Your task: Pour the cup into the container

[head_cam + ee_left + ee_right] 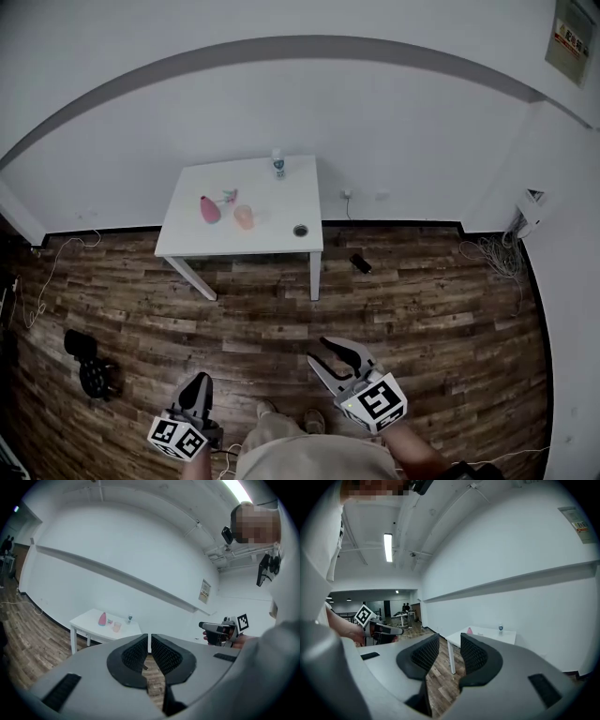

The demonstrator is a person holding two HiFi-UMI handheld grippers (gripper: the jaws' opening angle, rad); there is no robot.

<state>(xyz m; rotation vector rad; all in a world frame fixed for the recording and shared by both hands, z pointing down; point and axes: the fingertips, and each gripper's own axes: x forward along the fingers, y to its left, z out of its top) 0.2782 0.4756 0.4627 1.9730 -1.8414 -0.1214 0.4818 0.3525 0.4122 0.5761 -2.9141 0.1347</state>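
Cup (244,217), apparently peach, on table (202,242) well beyond pressed-together left claw (201,378) and spread, empty right claw (317,349).

The left hand-held gripper (200,382) and the right hand-held gripper (330,354) share pale grey shells, black cross-hatched pads (133,656) on curved jaws, and a white cube (373,403) printed with black square markers. The person wears beige trousers (281,442) and a white sleeve (318,550).
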